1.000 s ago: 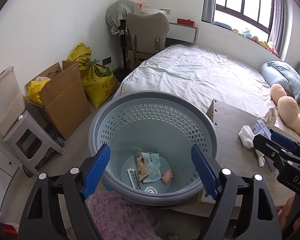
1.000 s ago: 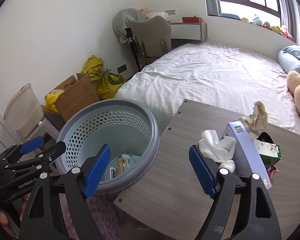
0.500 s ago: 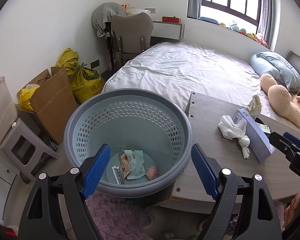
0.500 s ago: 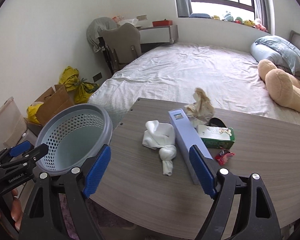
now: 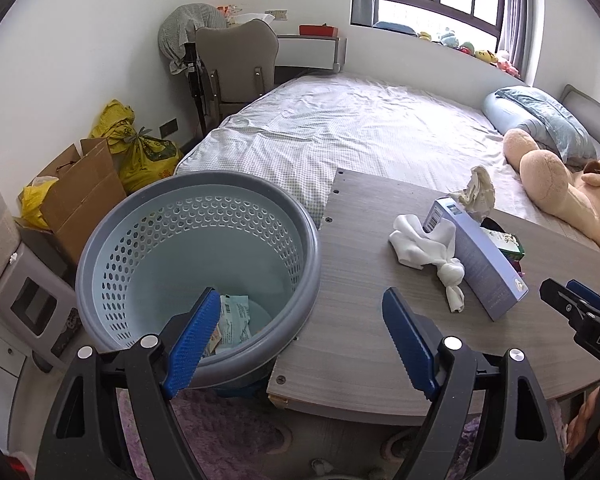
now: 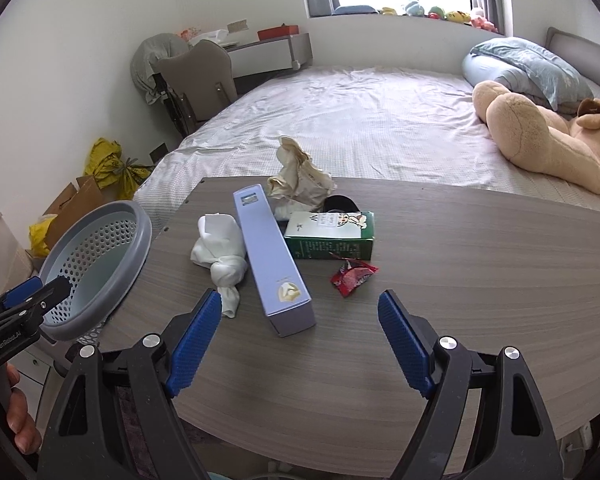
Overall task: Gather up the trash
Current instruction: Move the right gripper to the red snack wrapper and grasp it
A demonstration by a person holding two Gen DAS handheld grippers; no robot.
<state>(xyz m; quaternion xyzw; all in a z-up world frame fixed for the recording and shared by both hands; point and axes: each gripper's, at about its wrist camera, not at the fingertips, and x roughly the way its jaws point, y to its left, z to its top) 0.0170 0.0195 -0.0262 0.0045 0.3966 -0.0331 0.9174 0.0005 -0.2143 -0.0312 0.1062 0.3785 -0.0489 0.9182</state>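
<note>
A grey-blue perforated basket (image 5: 196, 248) (image 6: 100, 264) stands at the table's left edge with wrappers (image 5: 234, 318) in its bottom. On the grey wooden table (image 6: 460, 280) lie a long lilac box (image 6: 272, 264) (image 5: 476, 264), a knotted white cloth (image 6: 220, 256) (image 5: 424, 252), a green carton (image 6: 332, 236), a red wrapper (image 6: 352, 276) and crumpled beige paper (image 6: 296, 176) (image 5: 476, 192). My left gripper (image 5: 300, 344) is open and empty over the basket's near rim. My right gripper (image 6: 300, 340) is open and empty above the table, just short of the lilac box.
A bed (image 6: 360, 120) with a plush bear (image 6: 540, 132) lies behind the table. A chair (image 5: 236, 64), cardboard box (image 5: 80, 196), yellow bags (image 5: 140, 148) and a white stool (image 5: 16, 280) stand along the left wall. A purple rug (image 5: 228, 432) lies below.
Both grippers have swung right, away from the basket and toward the table. The trash on the table has come into fuller view. Both stay open.
</note>
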